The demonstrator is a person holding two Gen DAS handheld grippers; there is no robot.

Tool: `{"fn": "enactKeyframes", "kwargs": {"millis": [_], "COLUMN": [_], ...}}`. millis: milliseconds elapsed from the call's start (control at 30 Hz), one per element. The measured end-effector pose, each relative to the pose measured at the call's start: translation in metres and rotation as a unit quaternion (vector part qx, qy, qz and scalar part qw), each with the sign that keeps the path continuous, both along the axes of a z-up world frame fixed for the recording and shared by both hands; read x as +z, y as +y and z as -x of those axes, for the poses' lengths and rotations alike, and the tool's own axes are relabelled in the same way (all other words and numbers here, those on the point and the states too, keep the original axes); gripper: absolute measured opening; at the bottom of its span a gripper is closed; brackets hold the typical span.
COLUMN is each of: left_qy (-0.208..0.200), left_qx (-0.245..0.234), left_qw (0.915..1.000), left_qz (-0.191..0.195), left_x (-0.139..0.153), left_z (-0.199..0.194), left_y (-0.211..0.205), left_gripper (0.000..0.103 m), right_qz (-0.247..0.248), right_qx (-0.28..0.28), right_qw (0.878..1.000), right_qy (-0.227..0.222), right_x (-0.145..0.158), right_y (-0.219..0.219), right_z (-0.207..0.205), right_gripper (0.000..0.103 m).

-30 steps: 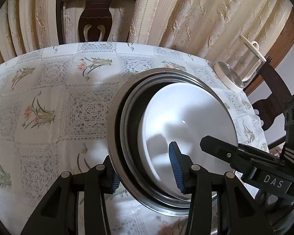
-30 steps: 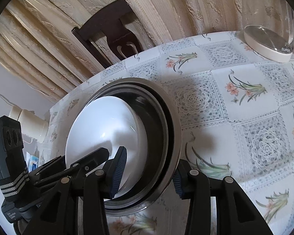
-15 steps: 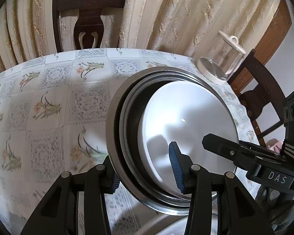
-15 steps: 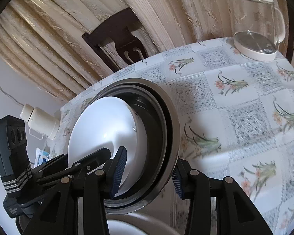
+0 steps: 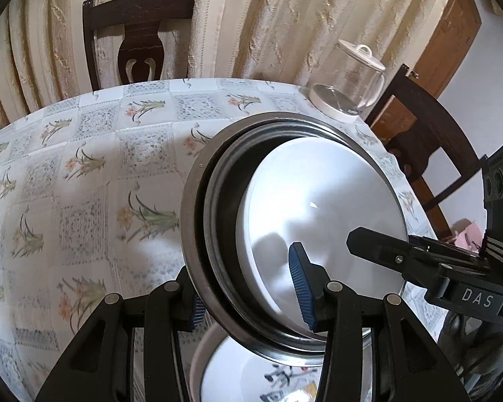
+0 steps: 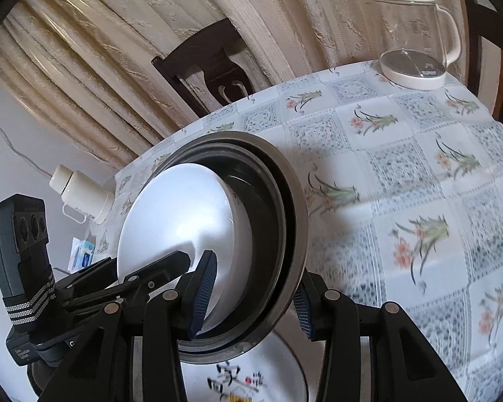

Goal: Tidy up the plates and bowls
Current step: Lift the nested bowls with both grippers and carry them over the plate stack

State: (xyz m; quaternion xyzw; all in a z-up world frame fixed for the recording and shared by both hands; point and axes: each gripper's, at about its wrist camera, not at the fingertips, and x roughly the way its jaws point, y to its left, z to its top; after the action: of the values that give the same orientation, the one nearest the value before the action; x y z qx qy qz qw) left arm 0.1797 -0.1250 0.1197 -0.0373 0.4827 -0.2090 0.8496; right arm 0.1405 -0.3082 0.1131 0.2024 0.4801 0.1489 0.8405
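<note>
Cream pleated curtains [image 5: 285, 16] are hung across the upper frame. A dark wooden chair [image 5: 139, 33] is set at upper left behind a floral-clothed table [image 5: 84, 174]; a brown door [image 5: 449, 37] is seen at upper right.

Black left tool [image 5: 248, 288] and right tool [image 6: 255, 288], ribbed blue pads, silver screws.

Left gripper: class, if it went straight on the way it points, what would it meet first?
The left gripper already straddles the metal bowl rim, so it would likely meet that rim first, then the white bowl nested inside; depth is uncertain.
</note>
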Motion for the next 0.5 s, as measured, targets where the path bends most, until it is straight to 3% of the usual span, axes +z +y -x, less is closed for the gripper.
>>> {"fn": "enactKeyframes", "kwargs": {"millis": [500], "left_qy": [0.025], "left_qx": [-0.012], "left_qw": [0.9996], "left_qz": [-0.001], "left_x": [-0.020], "left_z": [0.058], "left_y": [0.007], "left_gripper": [0.045], "right_qz": [-0.007], "right_qx": [0.007], "right_qw": [1.000], "right_qy": [0.028], "right_x": [-0.017], "right_y": [0.003], "right_z": [0.060], "right_gripper": [0.046]}}
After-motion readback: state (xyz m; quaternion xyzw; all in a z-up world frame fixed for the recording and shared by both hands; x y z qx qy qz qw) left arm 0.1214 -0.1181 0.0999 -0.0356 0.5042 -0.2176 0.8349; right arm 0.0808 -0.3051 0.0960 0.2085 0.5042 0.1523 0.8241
